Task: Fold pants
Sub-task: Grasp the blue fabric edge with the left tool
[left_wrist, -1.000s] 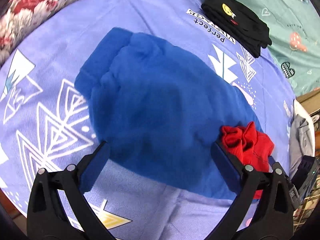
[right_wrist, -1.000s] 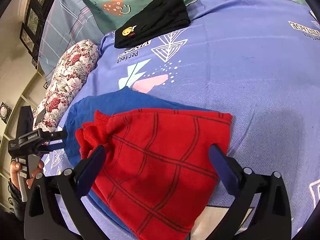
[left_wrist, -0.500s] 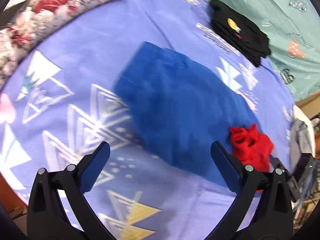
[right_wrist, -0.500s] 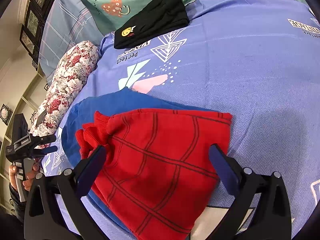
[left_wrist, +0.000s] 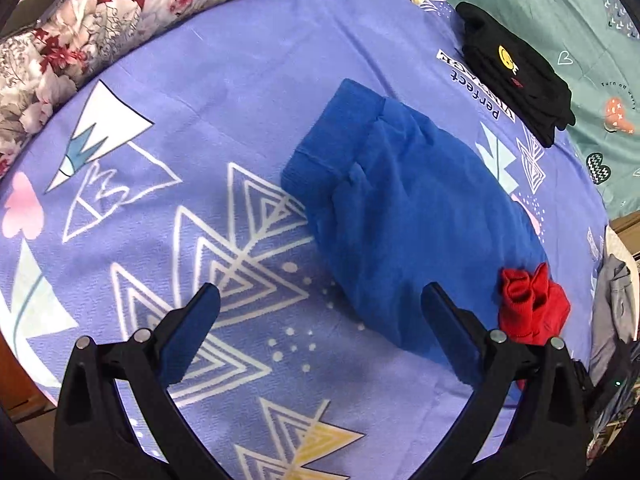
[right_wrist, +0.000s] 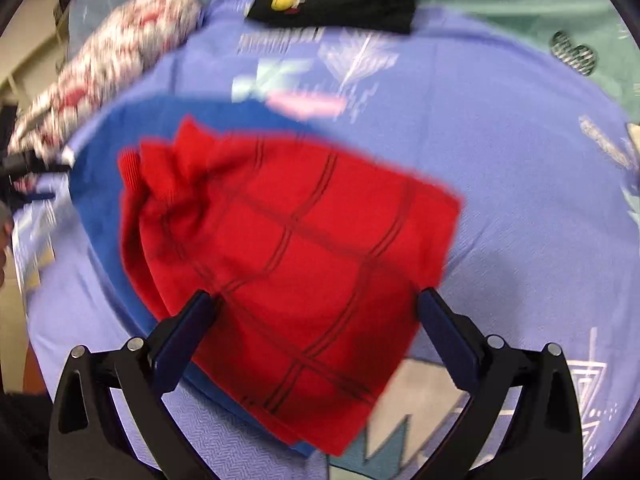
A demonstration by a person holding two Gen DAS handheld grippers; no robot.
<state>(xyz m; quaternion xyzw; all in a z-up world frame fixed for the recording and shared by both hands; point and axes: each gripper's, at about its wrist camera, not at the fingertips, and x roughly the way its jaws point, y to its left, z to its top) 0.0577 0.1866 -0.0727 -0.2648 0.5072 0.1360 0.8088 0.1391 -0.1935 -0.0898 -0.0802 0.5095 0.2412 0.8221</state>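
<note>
Left gripper (left_wrist: 320,312): spread wide, nothing between the fingers, hanging over the purple bedsheet (left_wrist: 208,92) with the near edge of the pants (left_wrist: 400,216) just past the right fingertip. No contact with the cloth visible.

Right gripper (right_wrist: 312,312): also spread wide, gripping nothing, held over the red end of the pants (right_wrist: 296,248); both fingertips sit in front of the fabric's near edge, though whether touching or merely above cannot be told. Right view blurred.

Pants lying folded on the sheet, near the middle of the bed: blue part flat, with a ribbed band at its far end in the left view, red part with dark crossing lines laid on top at the other end, red cuffs bunched.

Beyond the pants, a black folded garment (left_wrist: 516,76) with a small yellow smiley patch, lying where the purple sheet meets a green sheet (left_wrist: 592,20). Readable print on the purple sheet beside it: "Perfect", plus a boxed word partly hidden under the black garment. On the green sheet: "Turn off", remainder too small to read. Flowered pillow (left_wrist: 80,32) along the far left edge. Grey clothes (left_wrist: 612,312) piled off the bed's right side.
</note>
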